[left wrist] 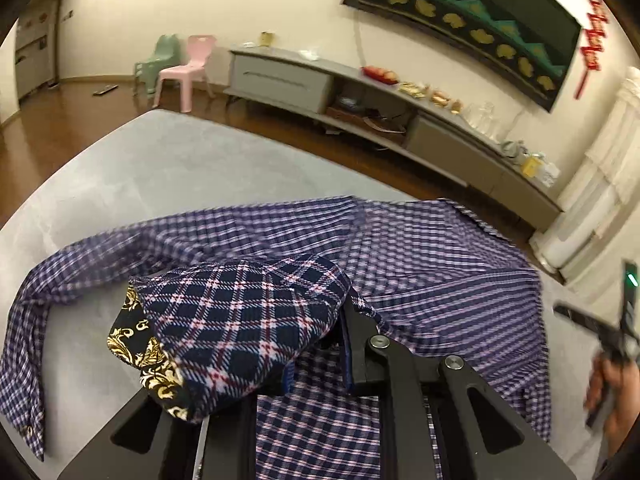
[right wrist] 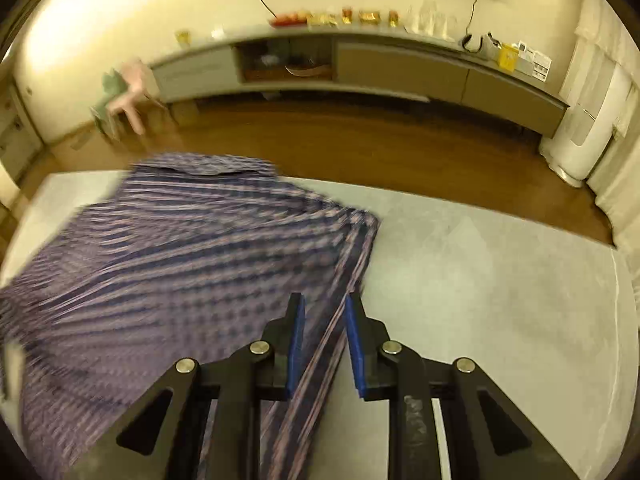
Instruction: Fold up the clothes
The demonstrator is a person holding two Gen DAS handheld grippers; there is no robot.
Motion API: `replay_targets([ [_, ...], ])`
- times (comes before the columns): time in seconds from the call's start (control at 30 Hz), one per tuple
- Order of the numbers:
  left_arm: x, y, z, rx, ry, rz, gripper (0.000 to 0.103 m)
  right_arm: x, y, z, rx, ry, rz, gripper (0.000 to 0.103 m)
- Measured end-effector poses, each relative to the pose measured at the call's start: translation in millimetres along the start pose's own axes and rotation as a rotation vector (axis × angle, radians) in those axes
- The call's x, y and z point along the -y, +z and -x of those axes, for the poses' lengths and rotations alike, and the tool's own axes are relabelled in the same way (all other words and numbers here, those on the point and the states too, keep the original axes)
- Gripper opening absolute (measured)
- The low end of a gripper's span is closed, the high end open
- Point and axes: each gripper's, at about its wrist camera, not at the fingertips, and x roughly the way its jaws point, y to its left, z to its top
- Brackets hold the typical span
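Left wrist view: the purple, white and navy checked cotton shirt (left wrist: 420,264) is lying spread on the flat pale grey counter (left wrist: 168,168), its long axis running from the near edge toward the far right, where the collar is pointing at the wall. One sleeve is trailing to the left, its buttoned cuff sitting at the lower left. The left gripper (left wrist: 312,340) is pinching a folded cuff of the shirt, showing a larger navy check and a gold-on-black lining; the cloth is draping over the left finger and hiding it. The right gripper (left wrist: 612,340) is showing blurred at the right edge, in a person's hand (left wrist: 612,392). Beyond the counter, a brown wooden floor, a long grey low cabinet (left wrist: 360,92), a pink plastic chair (left wrist: 188,72) and a green plastic chair (left wrist: 160,60) are standing against a cream wall.

Right wrist view: the right gripper (right wrist: 325,344) is standing with its blue-padded fingers (right wrist: 297,344) parted. A strip of the shirt (right wrist: 180,248) is running between them; contact cannot be told. The shirt is occupying the left half of the counter (right wrist: 500,280), collar pointing away.
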Motion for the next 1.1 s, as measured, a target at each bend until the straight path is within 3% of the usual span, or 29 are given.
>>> replay_targets([
  [0.03,2.4,0.6,2.7,0.006,-0.004,-0.009,0.016,-8.2,-19.6,18.4,-0.001,0.034,0.007,0.023],
  [0.17,9.7,0.7,17.5,0.022,-0.057,-0.015,0.016,-50.6,-166.5,97.1,-0.127,0.165,0.099,0.023],
  [0.33,20.3,-2.8,46.1,0.075,-0.15,-0.032,0.016,-107.2,-325.0,168.7,-0.212,0.162,0.233,0.023],
  [0.43,28.0,-5.9,61.2,0.119,-0.176,-0.043,0.016,-130.1,-384.6,202.1,-0.231,0.189,0.308,0.049],
  [0.5,42.8,-10.7,74.8,0.154,-0.227,-0.097,0.016,-132.5,-392.9,213.6,-0.265,0.232,0.345,0.052],
  [0.57,66.8,-19.1,93.3,0.193,-0.319,-0.203,0.016,-118.8,-380.5,222.4,-0.223,0.239,0.287,0.052],
  [0.67,120.5,-90.4,149.0,0.198,-0.654,-0.617,0.021,-84.0,-353.2,225.8,-0.143,0.288,0.089,0.052],
  [0.7,137.9,-114.4,166.8,0.196,-0.76,-0.753,0.029,-70.7,-342.5,224.0,-0.112,0.326,0.003,0.053],
  [0.73,145.0,-141.4,170.8,0.162,-0.792,-0.847,0.036,-57.6,-335.4,223.4,-0.084,0.361,-0.072,0.053],
  [0.87,161.4,-234.7,157.8,0.043,-0.706,-1.138,0.04,-8.1,-314.4,200.5,-0.015,0.473,-0.323,0.069],
  [1.0,153.5,-255.0,143.0,-0.045,-0.679,-1.151,0.041,14.2,-309.0,170.4,-0.037,0.505,-0.464,0.069],
  [1.1,149.0,-250.9,138.9,-0.049,-0.67,-1.141,0.043,21.5,-309.1,160.7,-0.052,0.518,-0.519,0.069],
])
